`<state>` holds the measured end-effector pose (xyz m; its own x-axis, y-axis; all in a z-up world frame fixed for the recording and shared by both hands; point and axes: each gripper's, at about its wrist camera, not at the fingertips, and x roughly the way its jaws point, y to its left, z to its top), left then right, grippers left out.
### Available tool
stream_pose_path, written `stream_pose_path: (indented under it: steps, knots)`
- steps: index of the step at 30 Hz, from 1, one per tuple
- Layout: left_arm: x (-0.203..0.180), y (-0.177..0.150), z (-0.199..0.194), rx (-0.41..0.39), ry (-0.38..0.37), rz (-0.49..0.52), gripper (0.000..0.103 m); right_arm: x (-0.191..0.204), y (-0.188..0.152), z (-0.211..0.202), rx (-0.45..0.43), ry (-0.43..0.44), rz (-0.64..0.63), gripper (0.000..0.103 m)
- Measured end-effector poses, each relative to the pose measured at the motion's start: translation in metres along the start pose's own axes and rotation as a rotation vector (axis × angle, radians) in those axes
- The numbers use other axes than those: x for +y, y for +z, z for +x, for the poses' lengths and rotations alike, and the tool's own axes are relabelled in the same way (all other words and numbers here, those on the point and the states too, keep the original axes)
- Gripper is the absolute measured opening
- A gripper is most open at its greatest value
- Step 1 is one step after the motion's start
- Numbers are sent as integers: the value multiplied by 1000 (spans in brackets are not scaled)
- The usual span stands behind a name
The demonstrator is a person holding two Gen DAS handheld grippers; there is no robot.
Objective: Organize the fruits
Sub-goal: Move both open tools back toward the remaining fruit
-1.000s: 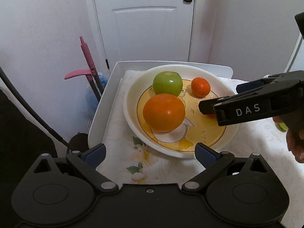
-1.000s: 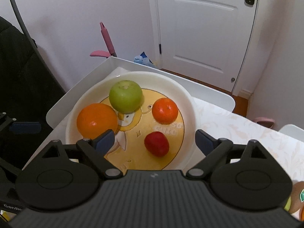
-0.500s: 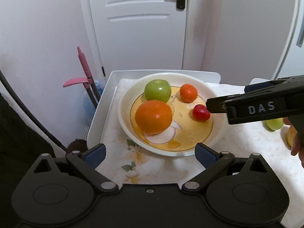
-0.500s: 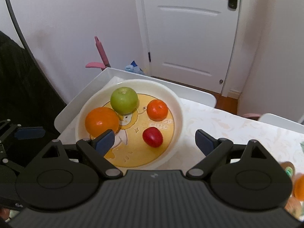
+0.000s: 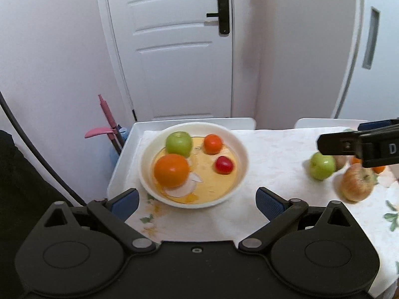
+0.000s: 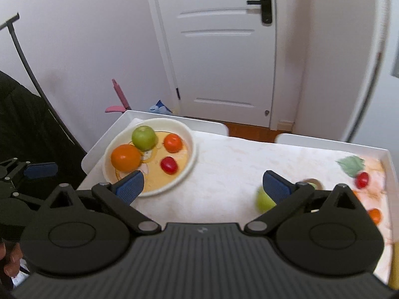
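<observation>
So the white bowl [image 5: 243,149] with the yellow cartoon print sits at the left end of the table [image 5: 274,154], and four fruits are in it: a big orange [image 5: 171,170] at the near left, a green apple [image 5: 179,143] just behind it and touching it, a small tangerine [image 5: 213,144] toward the back, and a little red tomato [image 5: 224,165] on the right side, on its own.

The left gripper [image 5: 197,200] hangs in front of the bowl with its blue-padded fingers spread wide and nothing between them. Same story for the right gripper [image 6: 203,184]: fingers wide apart, empty, held over bare tablecloth to the right of the bowl.

The leftovers are bunched at the right end of the table (a bit blurry there): a second green apple [image 5: 321,166], a reddish-yellow apple [image 5: 357,183] beside it, and in the right wrist view another small red tomato [image 6: 362,180] plus an orange fruit [image 6: 374,215] near the table's edge.
</observation>
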<state>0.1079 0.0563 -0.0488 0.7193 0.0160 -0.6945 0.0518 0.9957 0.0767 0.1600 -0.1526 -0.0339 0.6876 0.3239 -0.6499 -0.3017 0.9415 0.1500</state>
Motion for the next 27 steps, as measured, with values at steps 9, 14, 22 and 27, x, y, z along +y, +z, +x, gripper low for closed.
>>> stream_pose_path:
  steps: [9,14,22,27]
  knots:
    - [-65,0,-17,-20,-31,-30,102,-78,-20,-54,-30,-49,11,103]
    - [-111,-3,-18,-37,-39,-4,102,-124,-34,-69,-35,-62,-12,103]
    - [-181,-11,7,-39,-63,57,102,-197,-55,-57,-15,-50,-59,103]
    - [-219,-16,33,-25,-94,113,102,-229,-67,-34,0,-45,-85,103]
